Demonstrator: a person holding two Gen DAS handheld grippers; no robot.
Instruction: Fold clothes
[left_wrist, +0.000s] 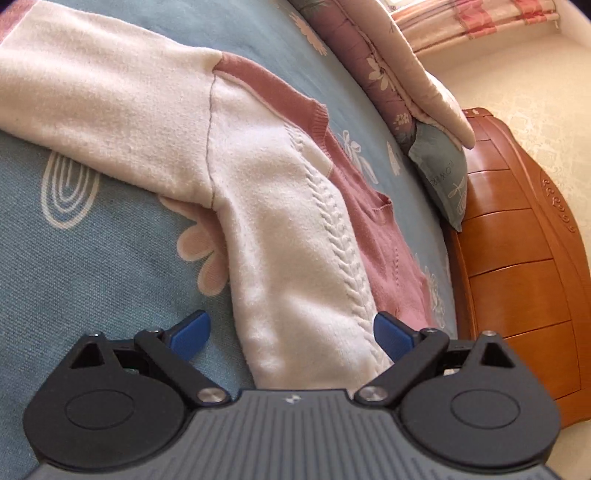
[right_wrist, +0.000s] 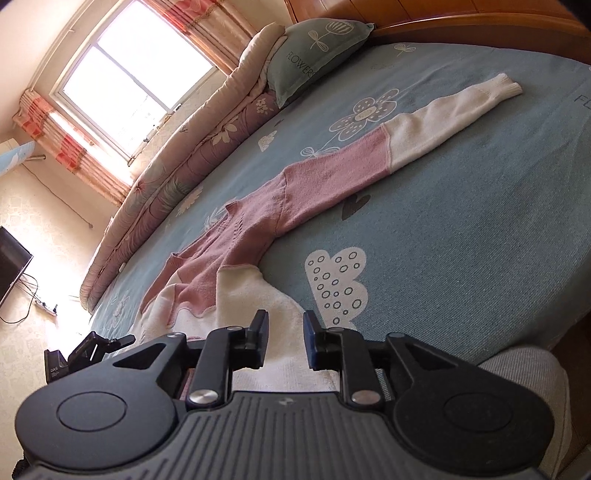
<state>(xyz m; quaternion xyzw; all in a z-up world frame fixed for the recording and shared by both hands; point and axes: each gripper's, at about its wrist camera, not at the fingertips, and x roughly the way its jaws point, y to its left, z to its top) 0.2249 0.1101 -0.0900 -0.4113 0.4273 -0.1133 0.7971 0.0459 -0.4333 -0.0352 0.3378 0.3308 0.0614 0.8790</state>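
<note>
Sweater (left_wrist: 280, 236) btwn L gripper (left_wrist: 291, 334) fingers (left_wrist: 192, 332)

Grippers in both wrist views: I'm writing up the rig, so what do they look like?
The left gripper and right gripper look alike: black linkage arms with silver pivot screws, round black discs either side, and a ribbed grey body bearing a small pale mark. The pads are blue. Beside the right gripper shows a grey knit sleeve.
</note>
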